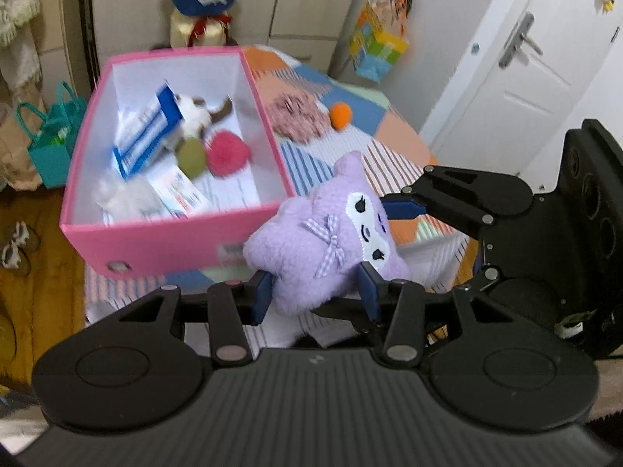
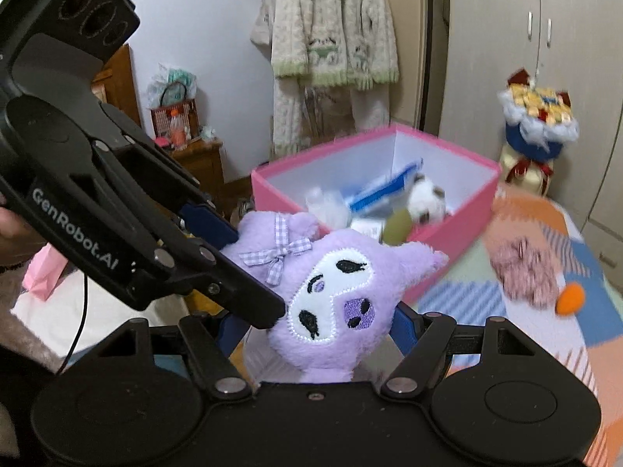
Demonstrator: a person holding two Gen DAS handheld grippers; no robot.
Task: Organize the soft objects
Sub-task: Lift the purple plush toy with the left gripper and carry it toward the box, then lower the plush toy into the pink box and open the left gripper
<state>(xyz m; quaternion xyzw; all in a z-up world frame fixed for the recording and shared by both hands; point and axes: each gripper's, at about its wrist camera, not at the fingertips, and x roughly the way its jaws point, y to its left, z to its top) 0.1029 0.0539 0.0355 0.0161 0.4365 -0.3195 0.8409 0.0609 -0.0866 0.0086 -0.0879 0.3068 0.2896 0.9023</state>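
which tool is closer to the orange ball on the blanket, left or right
Right, though only slightly. Both tools clamp the purple plush near the pink box. The right tool sits on the plush's side facing the orange ball; the left tool grips the far side.

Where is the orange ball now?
The orange ball lies on the patchwork bedcover, right of the pink box, beside a pink fluffy pad.

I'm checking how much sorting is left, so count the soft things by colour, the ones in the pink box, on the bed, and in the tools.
Purple plush: 1, held by both tools
Pink pompom: 1
Olive ball: 1
White-and-brown plush: 1
Orange ball: 1
Pink-white fluffy piece: 1
Total: 6
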